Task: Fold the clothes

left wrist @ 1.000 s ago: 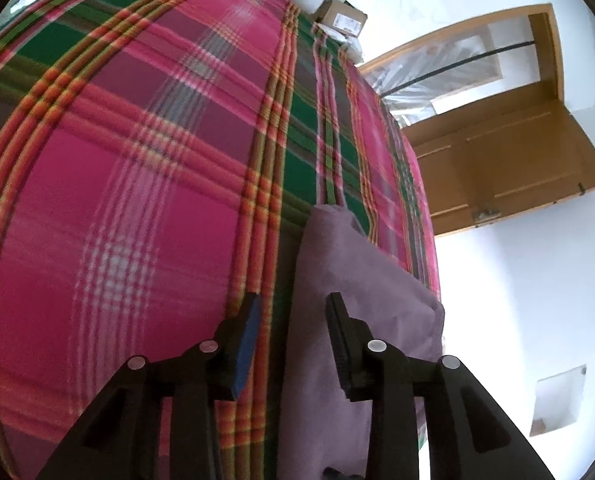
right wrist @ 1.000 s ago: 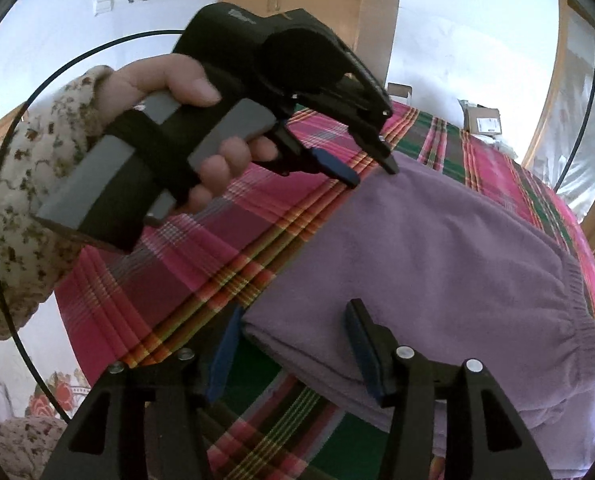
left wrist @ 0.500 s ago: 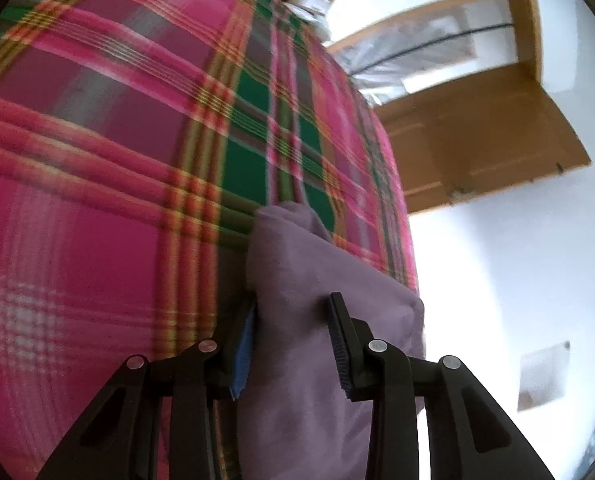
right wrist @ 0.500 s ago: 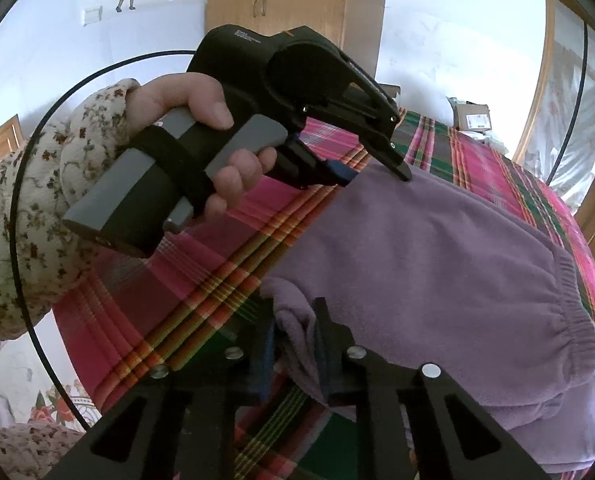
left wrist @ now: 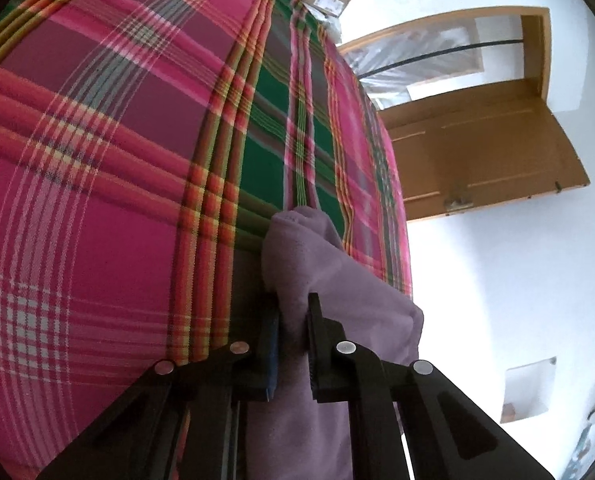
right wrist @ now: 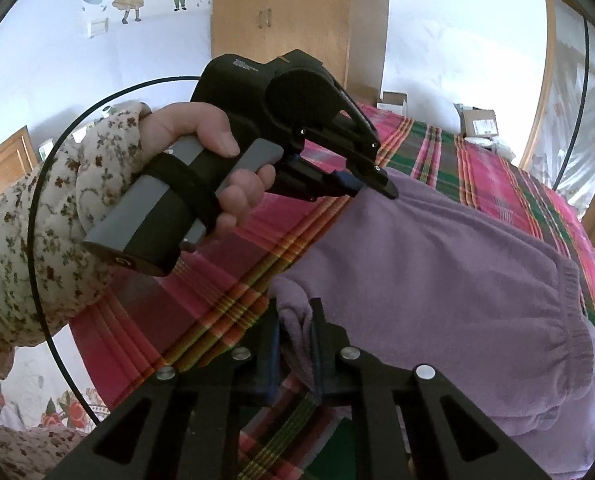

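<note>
**Both grippers now clamped on the purple garment**

A second ago my left gripper (left wrist: 293,344) stood with its jaws spread on either side of the purple garment (right wrist: 437,280), and my right gripper (right wrist: 295,344) was spread wide over the near edge. Both have just been closing. Now the left pads pinch a bunched ridge of the fleece between them, and the right pads squeeze a gathered fold at the near corner. Where the cloth lay flat under each gripper before, it now puckers up into the jaws. Neither of my hands has shifted much; the left view has only tipped a little.

The garment lies on the bed, on the pink, green and orange plaid bedspread (left wrist: 117,184). In the right view its long axis runs from the lower right, where the gathered elastic band (right wrist: 569,328) sits near the edge of the picture, up and to the left toward my left gripper (right wrist: 371,186), which bites the far corner. So I hold the two corners of one short end, well apart from each other, and the elastic end points away to the right. My left hand (right wrist: 213,168), in a floral sleeve (right wrist: 37,240), grips the handle with its fingers on the trigger.

In the left view the cloth reaches forward past the fingertips, ending in a rounded lump (left wrist: 301,236) on the bedspread.
</note>
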A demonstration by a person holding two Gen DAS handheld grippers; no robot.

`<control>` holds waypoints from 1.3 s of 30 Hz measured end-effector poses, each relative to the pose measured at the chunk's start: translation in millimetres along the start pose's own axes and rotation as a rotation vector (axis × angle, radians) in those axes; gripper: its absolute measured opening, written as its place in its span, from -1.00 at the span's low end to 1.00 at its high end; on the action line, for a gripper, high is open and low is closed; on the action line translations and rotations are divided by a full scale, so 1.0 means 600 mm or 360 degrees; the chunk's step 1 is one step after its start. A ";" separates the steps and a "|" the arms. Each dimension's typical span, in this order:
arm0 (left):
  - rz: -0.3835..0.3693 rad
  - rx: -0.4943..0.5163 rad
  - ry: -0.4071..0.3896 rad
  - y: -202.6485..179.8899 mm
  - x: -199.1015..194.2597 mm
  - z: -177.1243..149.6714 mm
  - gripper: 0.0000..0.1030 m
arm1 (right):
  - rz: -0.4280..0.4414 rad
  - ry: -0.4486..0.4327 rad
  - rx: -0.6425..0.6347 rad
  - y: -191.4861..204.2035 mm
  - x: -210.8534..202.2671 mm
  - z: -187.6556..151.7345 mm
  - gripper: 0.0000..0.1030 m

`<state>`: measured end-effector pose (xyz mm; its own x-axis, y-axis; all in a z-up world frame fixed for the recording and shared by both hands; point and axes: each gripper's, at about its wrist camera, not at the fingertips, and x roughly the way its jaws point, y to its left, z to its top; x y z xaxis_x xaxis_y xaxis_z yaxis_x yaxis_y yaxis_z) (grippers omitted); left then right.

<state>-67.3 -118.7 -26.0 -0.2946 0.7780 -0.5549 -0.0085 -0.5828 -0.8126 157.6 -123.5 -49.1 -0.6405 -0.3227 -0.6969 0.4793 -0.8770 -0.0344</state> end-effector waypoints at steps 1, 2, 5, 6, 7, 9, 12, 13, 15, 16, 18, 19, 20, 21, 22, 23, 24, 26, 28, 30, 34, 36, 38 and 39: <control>-0.0007 -0.0001 -0.0007 -0.001 -0.003 0.000 -0.80 | 0.0003 -0.0006 -0.0004 0.001 -0.001 0.002 -0.75; -0.0013 0.0003 -0.0013 -0.002 -0.006 0.000 -0.81 | 0.0007 -0.0013 -0.0006 0.002 -0.002 0.004 -0.75; -0.0022 0.0035 -0.0031 -0.012 -0.014 0.002 -0.81 | 0.0021 -0.0028 -0.0010 0.012 -0.006 0.007 -0.76; -0.0024 0.0042 -0.0036 -0.014 -0.017 0.003 -0.81 | 0.0028 -0.0033 -0.0012 0.015 -0.007 0.009 -0.76; -0.0020 0.0046 -0.0043 -0.015 -0.020 0.004 -0.81 | 0.0035 -0.0043 -0.0020 0.018 -0.009 0.012 -0.76; -0.0010 0.0054 -0.0057 -0.018 -0.026 0.007 -0.81 | 0.0049 -0.0064 -0.0035 0.024 -0.013 0.019 -0.76; 0.0002 0.0058 -0.0076 -0.018 -0.037 0.010 -0.81 | 0.0107 -0.0081 -0.0056 0.033 -0.011 0.031 -0.76; 0.0015 0.0062 -0.0087 -0.017 -0.044 0.011 -0.81 | 0.0132 -0.0079 -0.0059 0.038 -0.010 0.034 -0.76; 0.0033 0.0066 -0.0109 -0.012 -0.063 0.008 -0.81 | 0.0182 -0.0078 -0.0076 0.050 -0.008 0.039 -0.76; 0.0046 0.0071 -0.0123 -0.010 -0.074 0.007 -0.81 | 0.0197 -0.0079 -0.0089 0.057 -0.007 0.041 -0.76; 0.0074 0.0078 -0.0155 -0.004 -0.097 0.007 -0.81 | 0.0216 -0.0079 -0.0112 0.071 -0.005 0.044 -0.76; 0.0096 0.0073 -0.0180 0.002 -0.110 0.008 -0.81 | 0.0218 -0.0075 -0.0115 0.075 -0.004 0.045 -0.76; 0.0118 0.0068 -0.0205 0.008 -0.123 0.009 -0.81 | 0.0225 -0.0070 -0.0115 0.078 -0.002 0.047 -0.77; 0.0140 0.0062 -0.0229 0.014 -0.136 0.010 -0.82 | 0.0237 -0.0065 -0.0111 0.080 0.000 0.048 -0.78; 0.0162 0.0057 -0.0254 0.020 -0.148 0.011 -0.86 | 0.0248 -0.0059 -0.0107 0.083 0.002 0.050 -0.78; 0.0184 0.0052 -0.0279 0.026 -0.161 0.012 -1.00 | 0.0257 -0.0054 -0.0104 0.085 0.004 0.051 -0.79; 0.0199 0.0043 -0.0303 0.033 -0.175 0.013 -1.00 | 0.0254 -0.0049 -0.0112 0.091 0.004 0.049 -0.79; 0.0194 0.0007 -0.0347 0.054 -0.206 0.012 -1.00 | 0.0252 -0.0037 -0.0110 0.093 0.007 0.048 -0.80; 0.0221 -0.0002 -0.0363 0.068 -0.228 0.007 -1.00 | 0.0247 -0.0031 -0.0096 0.088 0.008 0.047 -0.80; 0.0231 -0.0008 -0.0365 0.072 -0.233 -0.001 -1.00 | 0.0237 -0.0030 -0.0088 0.086 0.008 0.045 -0.80; 0.0185 -0.0025 -0.0328 0.075 -0.221 -0.009 -0.90 | 0.0223 -0.0008 -0.0081 0.078 0.017 0.045 -0.80; 0.0149 -0.0026 -0.0289 0.074 -0.207 -0.014 -0.76 | 0.0224 -0.0001 -0.0072 0.075 0.017 0.042 -0.80; 0.0092 -0.0001 -0.0223 0.062 -0.183 -0.021 -0.74 | 0.0228 -0.0008 -0.0069 0.073 0.014 0.040 -0.80; 0.0078 0.0016 -0.0194 0.056 -0.172 -0.025 -0.66 | 0.0230 -0.0015 -0.0068 0.072 0.012 0.040 -0.80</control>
<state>-23.0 -214.9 1.2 -0.4087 0.7146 -0.5677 -0.0008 -0.6223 -0.7828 159.4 -172.1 -38.6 -0.5684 -0.4477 -0.6902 0.5918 -0.8053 0.0350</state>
